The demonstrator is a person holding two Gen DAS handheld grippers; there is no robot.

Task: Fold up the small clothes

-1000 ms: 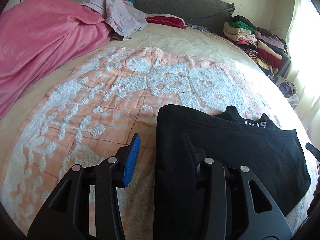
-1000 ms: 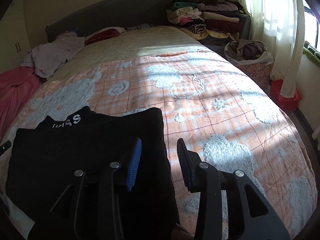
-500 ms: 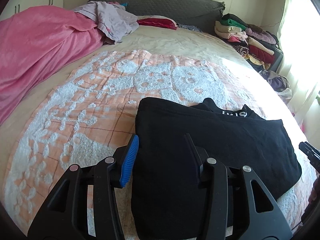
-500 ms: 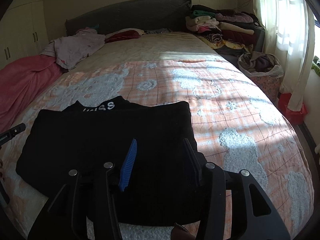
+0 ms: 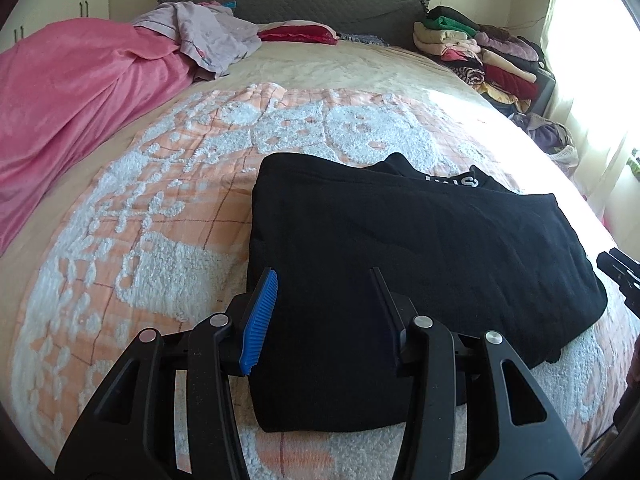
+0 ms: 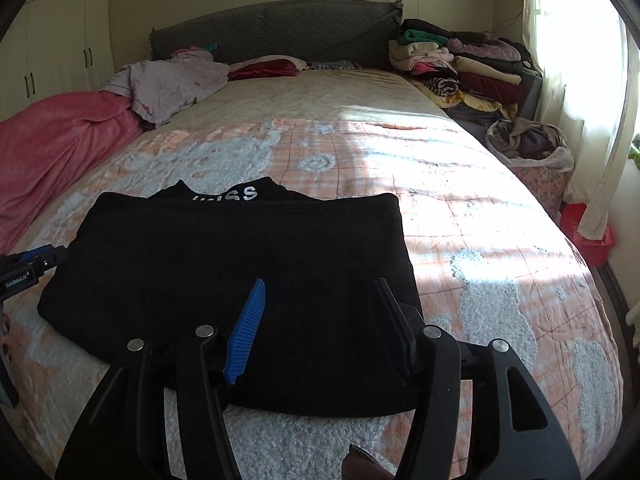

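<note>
Folded black garment [image 5: 400,248] lies flat on orange-white blanket [image 5: 160,208], near bed's foot edge. Left gripper [image 5: 324,280] above garment's left end, jaws apart, holding nothing. Right gripper [image 6: 320,292] above right end, jaws just widened, empty.

Glaring daylight from the right-hand window [image 6: 576,60], shadowed foreground, fisheye-bent edges.

two close wrist views, both over black garment [image 5: 420,248]
</note>
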